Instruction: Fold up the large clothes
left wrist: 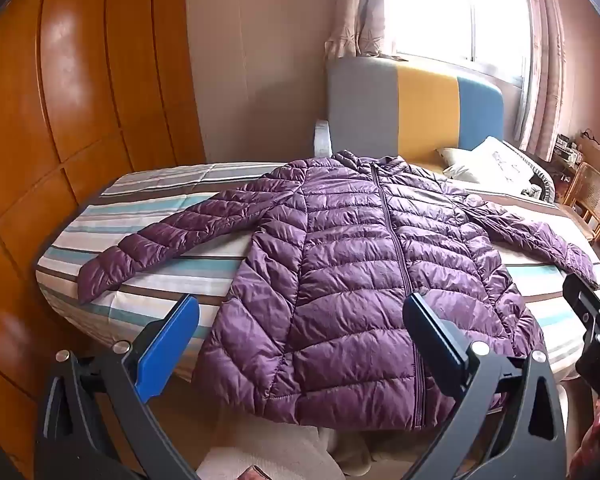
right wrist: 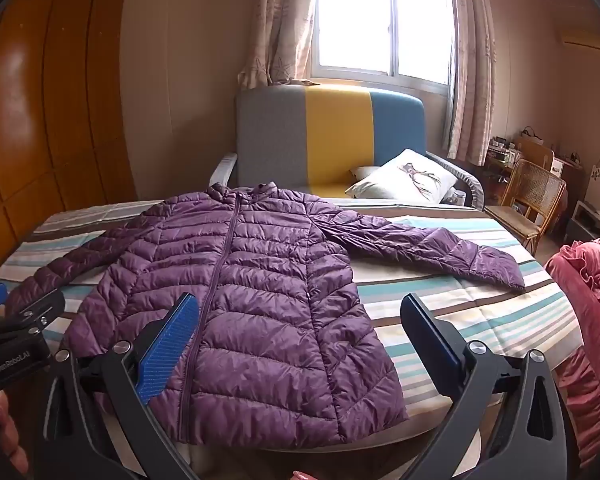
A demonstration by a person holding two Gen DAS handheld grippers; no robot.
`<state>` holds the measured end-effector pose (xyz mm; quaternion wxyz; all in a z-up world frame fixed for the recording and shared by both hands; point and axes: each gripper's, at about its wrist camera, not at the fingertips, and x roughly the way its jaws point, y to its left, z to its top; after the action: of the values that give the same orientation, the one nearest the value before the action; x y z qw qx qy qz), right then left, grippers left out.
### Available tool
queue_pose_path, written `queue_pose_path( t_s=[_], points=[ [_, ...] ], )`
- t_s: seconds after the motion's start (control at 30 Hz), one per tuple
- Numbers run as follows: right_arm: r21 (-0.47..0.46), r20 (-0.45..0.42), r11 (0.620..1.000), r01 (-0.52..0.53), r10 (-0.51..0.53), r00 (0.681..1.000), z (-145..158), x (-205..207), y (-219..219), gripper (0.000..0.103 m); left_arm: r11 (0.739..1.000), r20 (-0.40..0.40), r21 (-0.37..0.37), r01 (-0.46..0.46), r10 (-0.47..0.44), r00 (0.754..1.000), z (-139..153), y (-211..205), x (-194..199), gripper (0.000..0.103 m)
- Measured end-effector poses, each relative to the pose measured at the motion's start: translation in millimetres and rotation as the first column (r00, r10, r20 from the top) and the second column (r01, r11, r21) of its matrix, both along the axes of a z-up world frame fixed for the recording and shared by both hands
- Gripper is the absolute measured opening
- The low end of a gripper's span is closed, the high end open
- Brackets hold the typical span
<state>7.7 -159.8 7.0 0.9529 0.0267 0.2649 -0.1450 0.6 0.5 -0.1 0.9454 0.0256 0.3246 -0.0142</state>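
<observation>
A purple quilted puffer jacket (left wrist: 340, 264) lies flat and zipped on the striped bed, front up, both sleeves spread out, hem at the near edge. It also shows in the right wrist view (right wrist: 260, 288). My left gripper (left wrist: 300, 312) is open and empty, held above the jacket's hem. My right gripper (right wrist: 300, 312) is open and empty, above the jacket's right half near the hem. The right gripper's body shows at the right edge of the left wrist view (left wrist: 596, 320); the left gripper's body shows at the left edge of the right wrist view (right wrist: 16, 332).
The bed (right wrist: 480, 308) has a striped sheet. A grey, yellow and blue headboard (right wrist: 328, 136) and a pillow (right wrist: 404, 176) are at the far end. A wooden wardrobe (left wrist: 60, 120) stands left. A rattan chair (right wrist: 528, 204) and a pink blanket (right wrist: 588, 300) are right.
</observation>
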Motion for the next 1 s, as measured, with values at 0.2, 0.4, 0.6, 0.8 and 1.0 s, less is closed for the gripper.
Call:
queue_pose_path(
  t_s=[0.2, 0.4, 0.6, 0.8, 1.0],
  points=[
    [0.003, -0.014, 1.000, 0.002, -0.002, 1.000, 0, 0, -2, 0.100, 1.000, 0.004, 0.005, 0.013, -0.013, 1.000, -3, -5, 2, 0.101],
    [0.017, -0.010, 1.000, 0.004, -0.004, 1.000, 1, -2, -1, 0.100, 1.000, -0.002, -0.002, 0.010, -0.010, 1.000, -1, -2, 0, 0.101],
    [0.017, -0.018, 1.000, -0.001, 0.001, 1.000, -3, 2, -3, 0.100, 1.000, -0.006, -0.004, 0.018, -0.018, 1.000, 0, -3, -1, 0.101],
    [0.020, -0.022, 1.000, 0.002, -0.001, 1.000, -4, 2, -4, 0.100, 1.000, -0.007, -0.006, 0.019, -0.019, 1.000, -2, -3, 0, 0.101],
    [0.022, -0.022, 1.000, -0.001, 0.001, 1.000, -4, 3, -3, 0.100, 1.000, -0.009, -0.002, 0.017, -0.017, 1.000, -2, -3, 0, 0.101]
  ],
)
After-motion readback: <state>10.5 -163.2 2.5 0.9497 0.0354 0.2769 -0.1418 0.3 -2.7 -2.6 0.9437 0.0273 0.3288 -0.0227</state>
